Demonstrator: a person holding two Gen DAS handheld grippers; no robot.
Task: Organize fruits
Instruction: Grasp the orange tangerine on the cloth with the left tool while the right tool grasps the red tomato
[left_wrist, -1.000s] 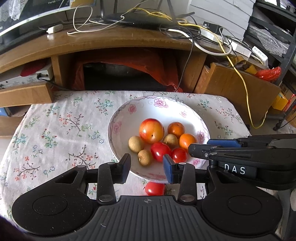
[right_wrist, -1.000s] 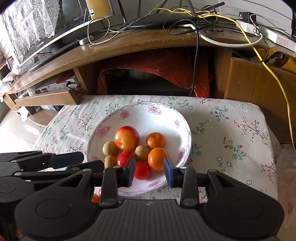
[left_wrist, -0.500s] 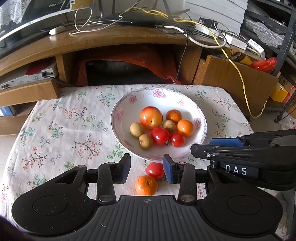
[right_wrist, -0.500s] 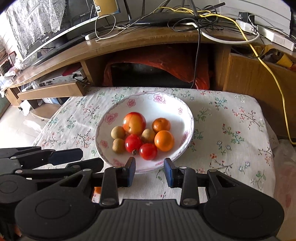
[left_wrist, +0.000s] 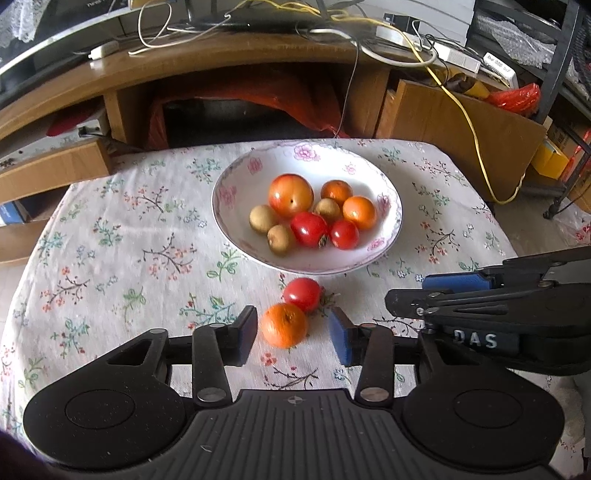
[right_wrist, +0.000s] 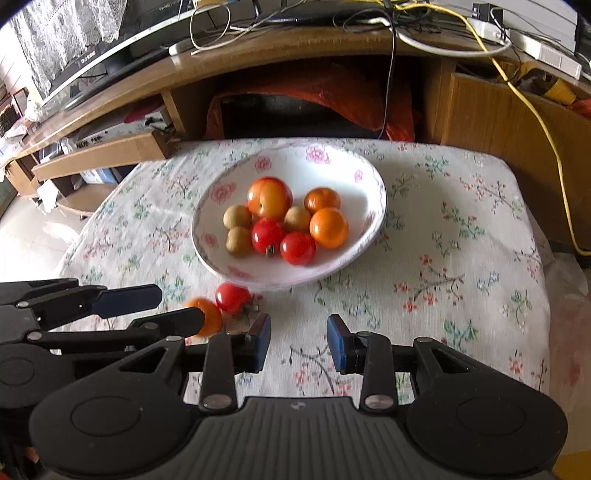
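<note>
A white flowered bowl (left_wrist: 388, 236) (right_wrist: 364, 254) on the floral tablecloth holds several fruits: a large peach (left_wrist: 290, 194), oranges, red tomatoes and small brown fruits. A loose orange (left_wrist: 284, 325) (right_wrist: 210, 317) and a loose red tomato (left_wrist: 302, 294) (right_wrist: 232, 297) lie on the cloth just in front of the bowl. My left gripper (left_wrist: 291, 338) is open, with the loose orange between its fingers and not touched. My right gripper (right_wrist: 298, 343) is open and empty, to the right of the loose fruits; it also shows in the left wrist view (left_wrist: 458, 291).
A wooden TV stand (left_wrist: 221, 62) with tangled cables stands behind the table. A wooden board (left_wrist: 461, 122) leans at the right. The tablecloth (right_wrist: 461, 240) to the right of the bowl carries nothing. The table edges fall off at left and right.
Both grippers have drawn back from the bowl toward me. The loose orange and tomato have come into full view, and the orange now sits between my left fingers.
</note>
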